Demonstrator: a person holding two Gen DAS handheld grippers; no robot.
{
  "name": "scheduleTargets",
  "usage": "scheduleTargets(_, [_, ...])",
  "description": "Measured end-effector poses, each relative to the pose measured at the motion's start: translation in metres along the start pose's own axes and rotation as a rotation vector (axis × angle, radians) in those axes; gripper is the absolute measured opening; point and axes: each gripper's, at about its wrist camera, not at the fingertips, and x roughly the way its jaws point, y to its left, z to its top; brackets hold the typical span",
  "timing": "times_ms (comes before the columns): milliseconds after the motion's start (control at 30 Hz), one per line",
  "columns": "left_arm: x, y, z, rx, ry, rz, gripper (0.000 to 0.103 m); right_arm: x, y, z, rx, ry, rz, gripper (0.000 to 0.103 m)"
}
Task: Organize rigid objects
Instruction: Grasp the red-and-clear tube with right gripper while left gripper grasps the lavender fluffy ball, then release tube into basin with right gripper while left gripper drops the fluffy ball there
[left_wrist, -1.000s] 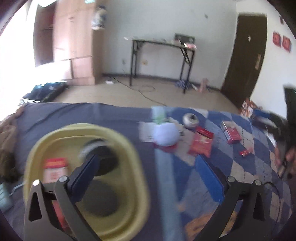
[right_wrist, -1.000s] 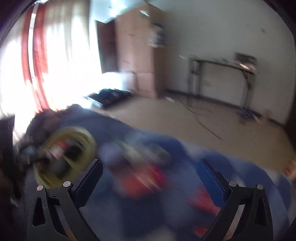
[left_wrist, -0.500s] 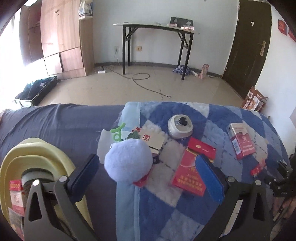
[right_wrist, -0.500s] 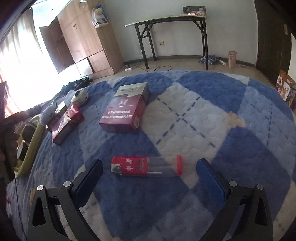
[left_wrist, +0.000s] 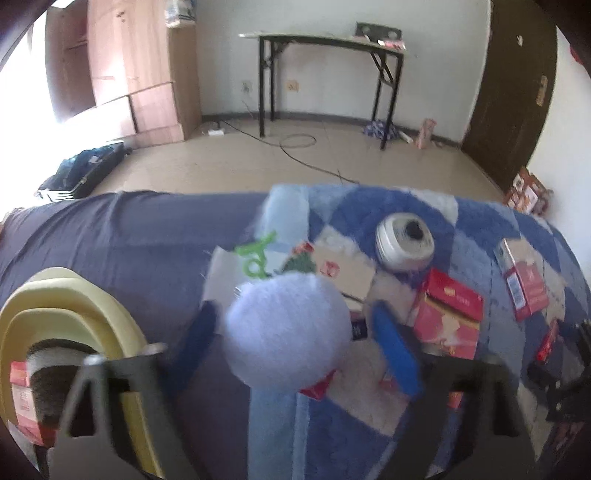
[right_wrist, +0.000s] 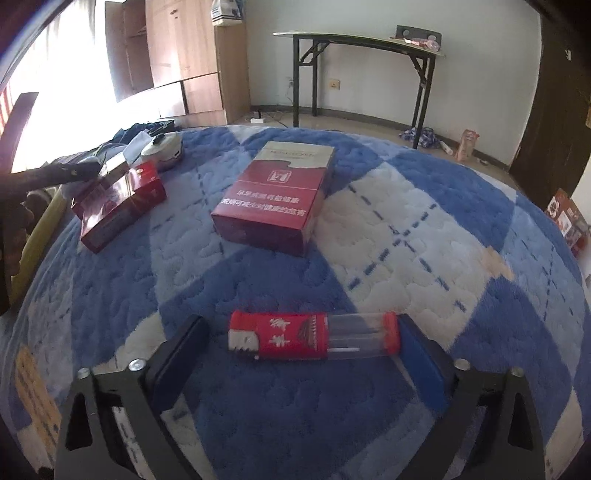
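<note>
Straddling the red-and-clear lighter (right_wrist: 314, 338) on the blue quilt (right_wrist: 406, 206), the right tongs (right_wrist: 301, 349) were open, right pad touching its clear end, left pad apart. Left tongs (left_wrist: 291, 341) were open around a pale fluffy ball (left_wrist: 288, 328), no visible contact, with the yellow basin (left_wrist: 70, 295) near left. Risk: closing along the lighter's length could squirt it out, since the quilt gave soft, uneven support.

The right gripper (right_wrist: 303, 354) hung wide-jawed around a red-capped clear tube (right_wrist: 314, 335) lying crosswise on the blue-and-white quilt (right_wrist: 424, 229); its right pad touched the tube's end; a red cigarette carton (right_wrist: 275, 199) lay beyond.
</note>
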Motion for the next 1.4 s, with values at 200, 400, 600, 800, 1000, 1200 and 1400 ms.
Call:
scheduleTargets(200, [-0.013, 0.001, 0.0, -0.02, -0.06, -0.028, 0.057, -0.008, 0.006, -0.004, -0.056, -0.035, 0.075, 0.082])
scheduleTargets(400, [-0.033, -0.005, -0.004, 0.036, -0.094, -0.068, 0.055, -0.015, -0.005, -0.006, -0.021, -0.06, 0.147, 0.082])
scheduleTargets(600, [-0.095, 0.018, -0.017, 0.036, -0.157, -0.075, 0.055, -0.039, 0.003, -0.002, -0.077, -0.115, 0.221, 0.082])
scheduleTargets(800, [-0.17, 0.094, -0.046, -0.037, -0.236, 0.097, 0.055, -0.069, 0.089, 0.041, -0.311, -0.215, 0.383, 0.082])
scheduleTargets(1000, [-0.164, 0.192, -0.077, -0.213, -0.154, 0.219, 0.055, -0.042, 0.214, 0.07, -0.488, -0.15, 0.576, 0.082])
scheduleTargets(1200, [-0.116, 0.229, -0.084, -0.239, -0.052, 0.259, 0.055, -0.017, 0.323, 0.068, -0.697, -0.106, 0.631, 0.082])
scheduleTargets(1400, [-0.077, 0.235, -0.08, -0.207, 0.048, 0.237, 0.055, 0.01, 0.383, 0.077, -0.754, -0.061, 0.635, 0.082])
